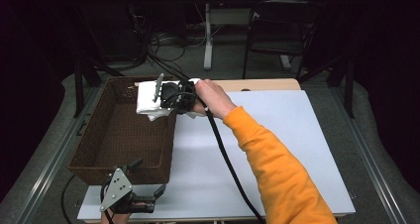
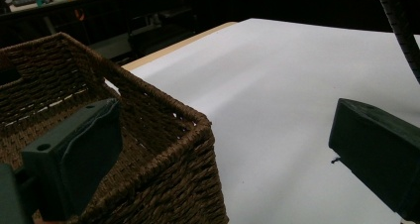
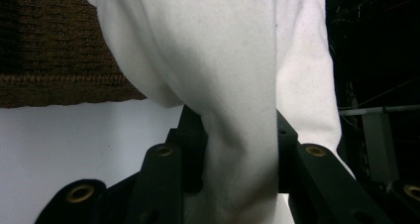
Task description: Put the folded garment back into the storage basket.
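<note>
Right gripper (image 1: pixel 161 99) pinched white cloth (image 1: pixel 147 101) over wicker basket (image 1: pixel 119 135) rim; left gripper (image 1: pixel 130 196) rested on worktop (image 1: pixel 277 149), jaws spread.

basket (image 1: pixel 124 135) interior open, white mat (image 1: pixel 277 149) bare, rim blocks left

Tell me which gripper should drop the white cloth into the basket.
Right. The right gripper is already shut on the white cloth, over the wicker basket's far corner. The left gripper waits open at the near corner.

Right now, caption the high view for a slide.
Right gripper holds a white cloth over the wicker basket's rim; left gripper waits open.
</note>
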`<state>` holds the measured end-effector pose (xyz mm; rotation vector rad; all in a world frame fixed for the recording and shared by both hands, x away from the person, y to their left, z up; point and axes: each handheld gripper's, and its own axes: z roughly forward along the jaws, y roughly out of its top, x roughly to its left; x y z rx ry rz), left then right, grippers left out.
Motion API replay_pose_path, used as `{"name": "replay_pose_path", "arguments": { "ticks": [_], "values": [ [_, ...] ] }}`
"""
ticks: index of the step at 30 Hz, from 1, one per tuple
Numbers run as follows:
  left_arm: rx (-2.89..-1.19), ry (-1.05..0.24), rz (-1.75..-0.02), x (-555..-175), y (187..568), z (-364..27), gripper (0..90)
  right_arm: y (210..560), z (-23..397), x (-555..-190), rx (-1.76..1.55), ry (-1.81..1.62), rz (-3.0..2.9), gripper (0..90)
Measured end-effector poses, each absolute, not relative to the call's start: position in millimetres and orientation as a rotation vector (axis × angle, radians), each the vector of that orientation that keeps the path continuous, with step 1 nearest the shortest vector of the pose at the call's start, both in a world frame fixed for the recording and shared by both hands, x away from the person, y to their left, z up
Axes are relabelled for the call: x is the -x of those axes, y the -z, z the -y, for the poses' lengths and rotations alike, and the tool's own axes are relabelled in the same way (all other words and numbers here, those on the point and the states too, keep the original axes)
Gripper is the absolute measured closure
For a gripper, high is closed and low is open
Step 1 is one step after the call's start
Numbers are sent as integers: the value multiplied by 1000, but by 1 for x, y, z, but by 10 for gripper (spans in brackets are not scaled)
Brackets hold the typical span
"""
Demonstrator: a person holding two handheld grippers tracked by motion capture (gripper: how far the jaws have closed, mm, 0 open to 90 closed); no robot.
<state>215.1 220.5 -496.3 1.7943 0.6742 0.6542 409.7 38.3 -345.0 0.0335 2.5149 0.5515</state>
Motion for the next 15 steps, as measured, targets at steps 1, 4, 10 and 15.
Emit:
{"name": "replay_pose_path", "arguments": {
  "ticks": [1,4,10,15],
  "values": [
    [-1793,-653,-676,-215,496,-220,0,345,-40,-409,-33,-561,-2512,673],
    [-1794,-654,-673,-215,496,-221,0,345,-42,-409,-24,-558,-2514,674],
    [-1793,-655,-675,-215,496,-221,0,346,-47,-409,-29,-565,-2517,673],
    [-1792,-653,-675,-215,496,-220,0,346,-49,-409,-30,-569,-2516,673]
  ]
}}
